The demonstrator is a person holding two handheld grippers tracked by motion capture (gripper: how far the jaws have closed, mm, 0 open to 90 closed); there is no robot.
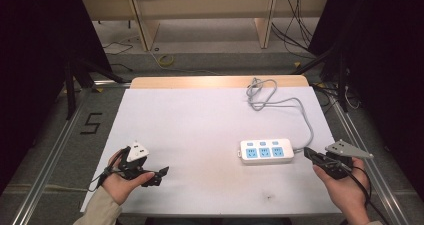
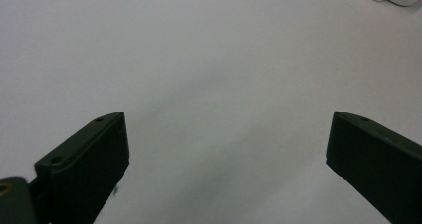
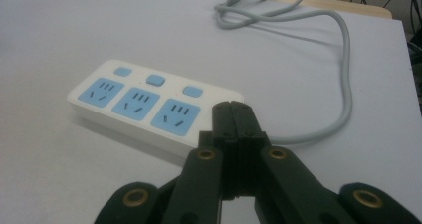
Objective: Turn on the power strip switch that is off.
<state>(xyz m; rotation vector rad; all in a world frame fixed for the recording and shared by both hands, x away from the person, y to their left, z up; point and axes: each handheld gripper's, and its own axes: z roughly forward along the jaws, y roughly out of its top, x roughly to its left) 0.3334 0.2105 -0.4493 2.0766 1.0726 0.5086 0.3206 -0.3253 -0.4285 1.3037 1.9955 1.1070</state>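
Power strip (image 1: 266,151), white with three blue sockets and three switches, flat on the right half of the white worktop (image 1: 200,130); its grey cord (image 1: 280,102) loops toward the far edge. Right gripper (image 1: 307,152) just beside the strip's cord end, jaws pressed together, holding nothing. Left gripper (image 1: 162,172) well apart at near left, jaws spread wide, empty. Beyond: wooden shelving, floor cables, dark surrounds.

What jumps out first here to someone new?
The white power strip with three blue sockets, near the table's right front, its grey cord looping toward the far edge. The right gripper sits just beside it, jaws shut on nothing. The left gripper waits open over bare white table.
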